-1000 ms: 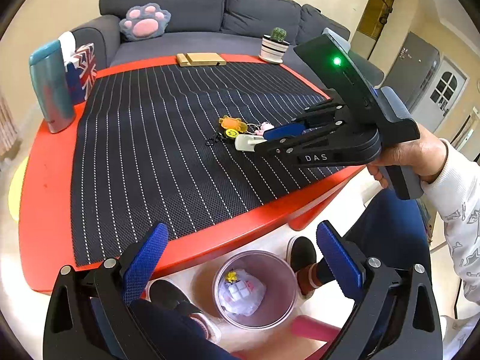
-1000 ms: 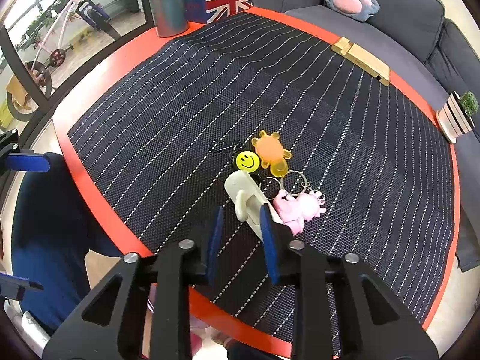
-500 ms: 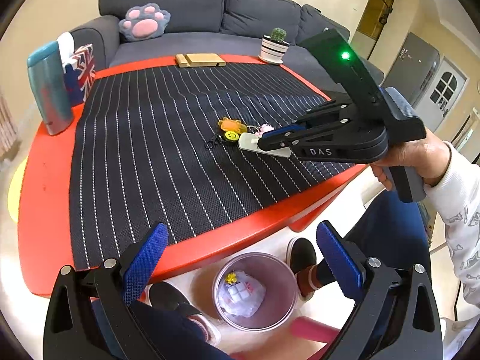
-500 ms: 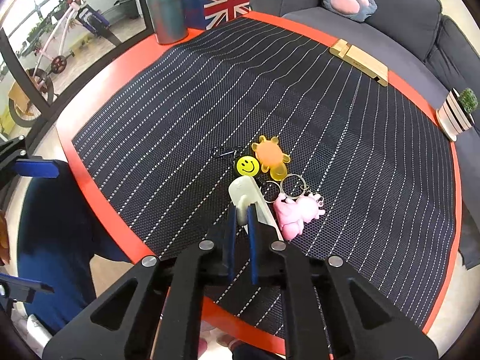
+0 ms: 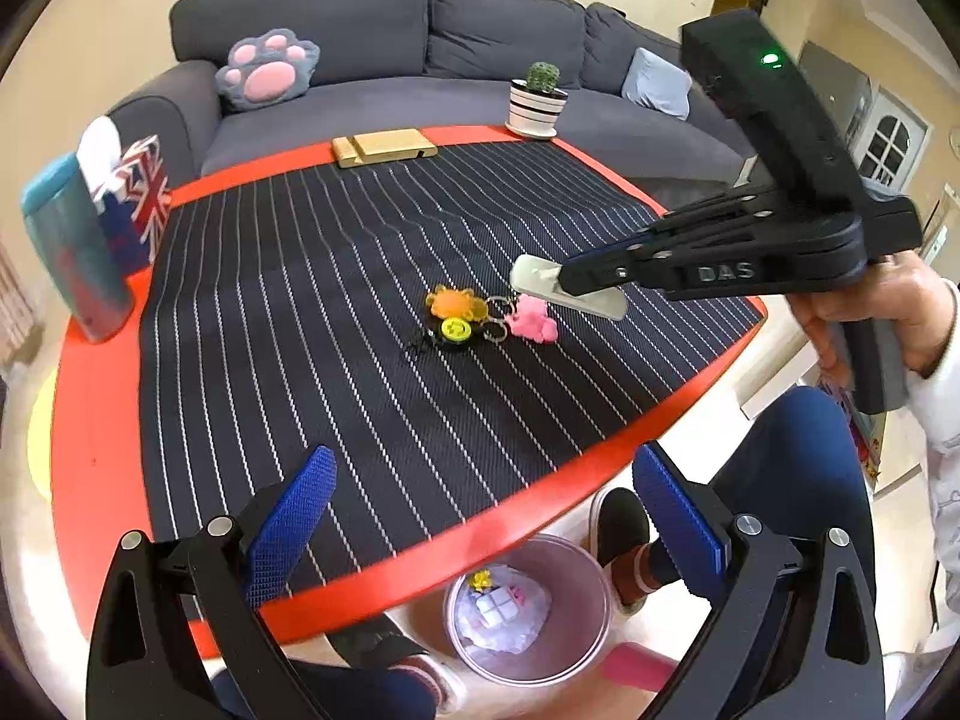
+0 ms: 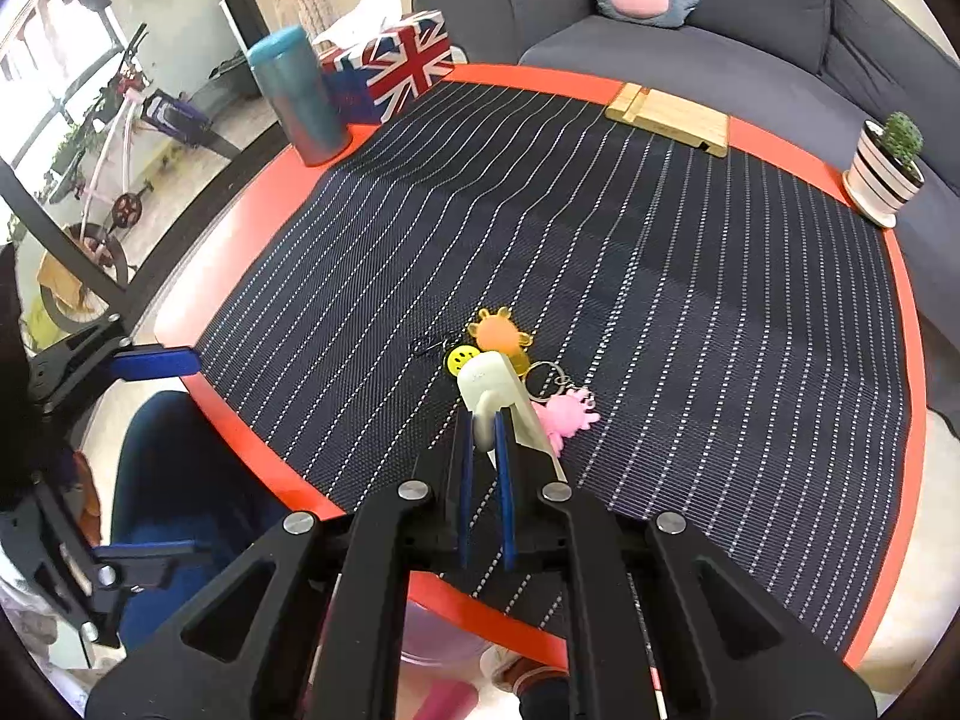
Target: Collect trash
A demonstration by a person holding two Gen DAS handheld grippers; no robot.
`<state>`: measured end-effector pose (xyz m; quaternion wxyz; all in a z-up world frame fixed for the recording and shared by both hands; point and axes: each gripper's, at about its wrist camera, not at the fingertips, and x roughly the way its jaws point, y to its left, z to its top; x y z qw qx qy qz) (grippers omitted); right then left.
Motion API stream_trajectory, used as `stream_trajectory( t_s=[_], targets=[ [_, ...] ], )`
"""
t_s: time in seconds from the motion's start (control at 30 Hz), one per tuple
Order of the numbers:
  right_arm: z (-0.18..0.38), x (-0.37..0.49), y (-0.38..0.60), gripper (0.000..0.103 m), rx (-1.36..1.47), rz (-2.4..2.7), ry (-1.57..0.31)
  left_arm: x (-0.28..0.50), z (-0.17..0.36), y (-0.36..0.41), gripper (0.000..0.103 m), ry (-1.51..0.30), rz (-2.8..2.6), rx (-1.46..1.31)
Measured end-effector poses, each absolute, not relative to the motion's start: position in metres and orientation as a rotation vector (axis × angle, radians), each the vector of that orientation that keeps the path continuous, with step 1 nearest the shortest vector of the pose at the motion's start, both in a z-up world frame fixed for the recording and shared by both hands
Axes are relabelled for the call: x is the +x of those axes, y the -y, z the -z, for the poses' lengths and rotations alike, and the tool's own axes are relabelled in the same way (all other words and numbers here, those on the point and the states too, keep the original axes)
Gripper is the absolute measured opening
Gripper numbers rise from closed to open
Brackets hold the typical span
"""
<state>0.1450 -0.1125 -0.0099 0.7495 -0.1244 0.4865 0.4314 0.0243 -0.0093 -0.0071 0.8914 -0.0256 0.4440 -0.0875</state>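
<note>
My right gripper (image 6: pixel 485 420) is shut on a flat white plastic piece (image 6: pixel 487 383) and holds it lifted above the striped mat, over the keychains. In the left wrist view the white piece (image 5: pixel 540 279) sticks out of the right gripper (image 5: pixel 567 282) above the pink keychain (image 5: pixel 531 324). My left gripper (image 5: pixel 480 516) is open and empty, low at the table's near edge. A pink trash bin (image 5: pixel 585 576) with white scraps inside stands on the floor under the table edge.
Orange, yellow smiley and pink keychains (image 6: pixel 501 333) lie mid-mat. A teal tumbler (image 6: pixel 297 99) and Union Jack tissue box (image 6: pixel 399 63) stand at the far left, a wooden stand (image 6: pixel 669 117) and cactus pot (image 6: pixel 885 177) at the back. The person's legs are below the table.
My right gripper closed on the white piece and lifted it off the mat, up and to the right. The left gripper stayed open near the table edge.
</note>
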Motion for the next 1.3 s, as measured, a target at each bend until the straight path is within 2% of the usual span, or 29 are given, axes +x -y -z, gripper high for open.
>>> stream_trajectory(
  t_s=[0.43, 0.93, 1.0, 1.03, 1.07, 1.23, 1.3],
  targets=[
    [0.000, 0.155, 0.138, 0.007, -0.223, -0.926, -1.066, 0.084, 0.019, 0.013, 0.095, -0.971, 0.198, 0.067],
    [0.005, 0.160, 0.149, 0.007, -0.206, -0.910, -1.074, 0.130, 0.057, 0.026, 0.095, -1.031, 0.254, 0.198],
    [0.007, 0.161, 0.150, 0.007, -0.207, -0.907, -1.077, 0.133, 0.062, 0.025, 0.086, -1.033, 0.256, 0.197],
    [0.008, 0.161, 0.151, 0.007, -0.205, -0.906, -1.078, 0.134, 0.063, 0.024, 0.077, -1.038, 0.255, 0.196],
    [0.009, 0.161, 0.151, 0.007, -0.203, -0.906, -1.079, 0.135, 0.066, 0.023, 0.073, -1.046, 0.253, 0.193],
    [0.011, 0.162, 0.152, 0.007, -0.203, -0.906, -1.084, 0.136, 0.069, 0.023, 0.067, -1.040, 0.249, 0.200],
    [0.012, 0.163, 0.152, 0.007, -0.203, -0.904, -1.086, 0.137, 0.072, 0.024, 0.057, -1.045, 0.247, 0.206]
  ],
)
